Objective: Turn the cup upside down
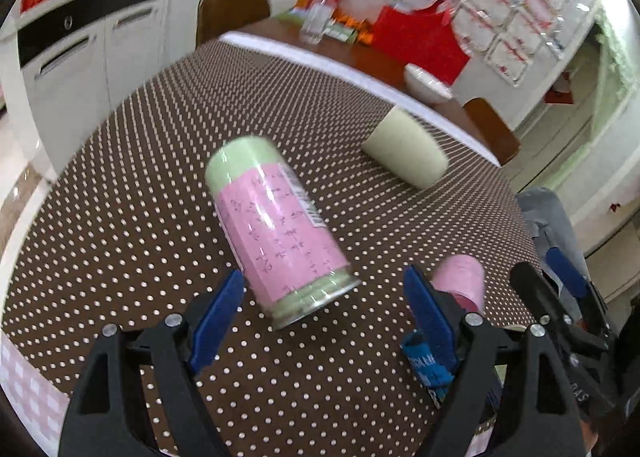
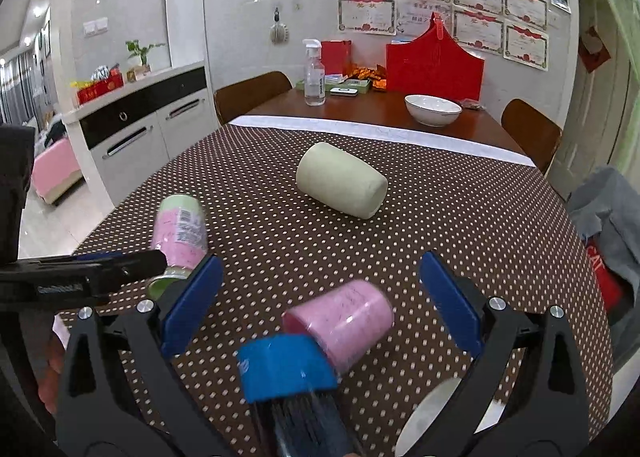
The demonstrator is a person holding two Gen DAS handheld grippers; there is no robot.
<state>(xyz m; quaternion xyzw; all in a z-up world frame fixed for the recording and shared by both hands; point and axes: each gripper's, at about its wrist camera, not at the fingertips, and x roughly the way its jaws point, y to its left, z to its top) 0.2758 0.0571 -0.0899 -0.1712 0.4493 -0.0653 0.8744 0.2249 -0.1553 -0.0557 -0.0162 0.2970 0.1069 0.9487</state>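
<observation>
The pink cup [image 2: 344, 321], smooth and lying on its side, rests between the spread, empty fingers of the right gripper [image 2: 320, 297], near the dotted tablecloth's [image 2: 460, 217] front edge, while the left gripper [image 1: 324, 313] gapes empty beside the can [image 1: 276, 225].

The left hand-held gripper [image 1: 324, 309] is held with jaws spread above the dotted tabletop [image 1: 140, 197]. A pink-and-green can [image 1: 276, 229] is seen between them, a pale green cup [image 1: 406, 149] lying farther right, a pink cup [image 1: 460, 277] near right.
</observation>
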